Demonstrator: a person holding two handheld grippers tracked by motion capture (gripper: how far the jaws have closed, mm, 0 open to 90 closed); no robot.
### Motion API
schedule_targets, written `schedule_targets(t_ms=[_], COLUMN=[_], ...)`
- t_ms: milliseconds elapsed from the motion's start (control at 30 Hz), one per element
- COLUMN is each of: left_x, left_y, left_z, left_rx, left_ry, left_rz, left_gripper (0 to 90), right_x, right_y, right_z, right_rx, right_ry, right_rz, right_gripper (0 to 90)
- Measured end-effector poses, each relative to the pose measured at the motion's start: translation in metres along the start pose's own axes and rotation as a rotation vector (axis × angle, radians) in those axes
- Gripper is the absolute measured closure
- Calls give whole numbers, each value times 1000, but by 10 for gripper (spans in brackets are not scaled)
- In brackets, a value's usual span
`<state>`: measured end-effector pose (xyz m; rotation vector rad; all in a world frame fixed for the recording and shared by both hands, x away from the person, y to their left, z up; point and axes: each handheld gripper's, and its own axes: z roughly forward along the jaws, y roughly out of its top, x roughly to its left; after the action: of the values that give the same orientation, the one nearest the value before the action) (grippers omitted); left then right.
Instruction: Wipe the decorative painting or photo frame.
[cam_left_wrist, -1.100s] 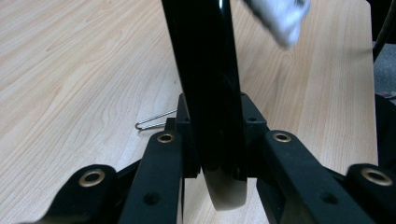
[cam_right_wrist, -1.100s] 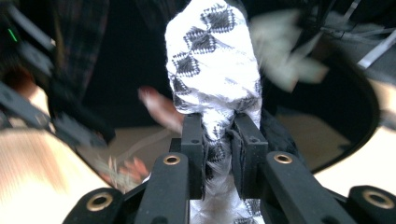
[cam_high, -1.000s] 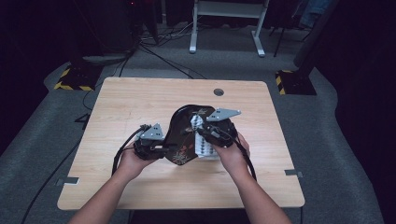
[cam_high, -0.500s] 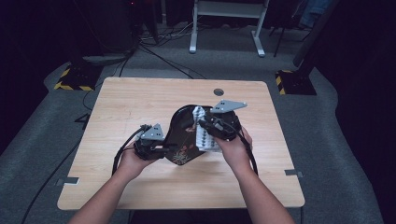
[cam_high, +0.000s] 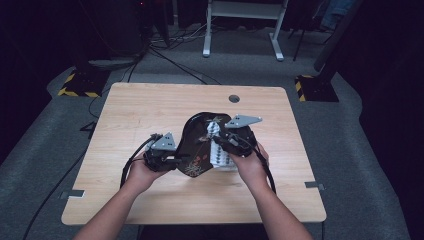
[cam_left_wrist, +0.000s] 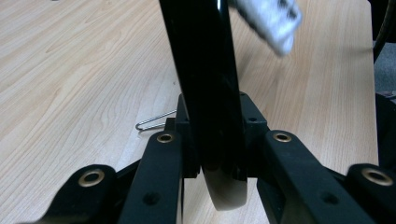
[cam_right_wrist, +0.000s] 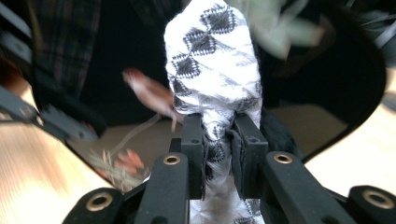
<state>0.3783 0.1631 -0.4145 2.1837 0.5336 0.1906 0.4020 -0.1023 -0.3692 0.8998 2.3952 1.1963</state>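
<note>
While the left gripper (cam_high: 172, 159) clamps the black tray's (cam_high: 197, 140) left edge, the right gripper (cam_high: 220, 145) pinches a patterned white cloth (cam_right_wrist: 212, 65) against its right side.

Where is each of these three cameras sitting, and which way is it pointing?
High view: above the near table edge, looking forward and down on the table; both forearms, left gripper, right gripper.
Left gripper view: rides that gripper, looking along jaws clamped on the black tray's edge.
Right gripper view: rides that gripper, jaws pinching a white patterned cloth.
Shared: all three show tray and cloth.
</note>
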Motion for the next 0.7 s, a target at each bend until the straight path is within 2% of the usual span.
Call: schedule_targets(t_ms=[67,167,533,667,700], left_x=[0,0,0,0,0], left_y=[0,0,0,0,0], left_z=[0,0,0,0,0], left_rx=[-1,0,2,1,0], left_ry=[-1,-1,0,-1,-1], left_rz=[-1,1,1,0,-2], left_gripper=[764,764,764,764,764], right_x=[0,-1,-9,-9,-9], right_y=[-7,-8,30,25,18], right_z=[5,5,-22,-20,-14], right_rx=[18,29,-56,-57,-43], right_ry=[3,6,-38,-32,-25], right_rz=[5,6,-12,-6,-1], right_gripper=[775,775,774,774,774])
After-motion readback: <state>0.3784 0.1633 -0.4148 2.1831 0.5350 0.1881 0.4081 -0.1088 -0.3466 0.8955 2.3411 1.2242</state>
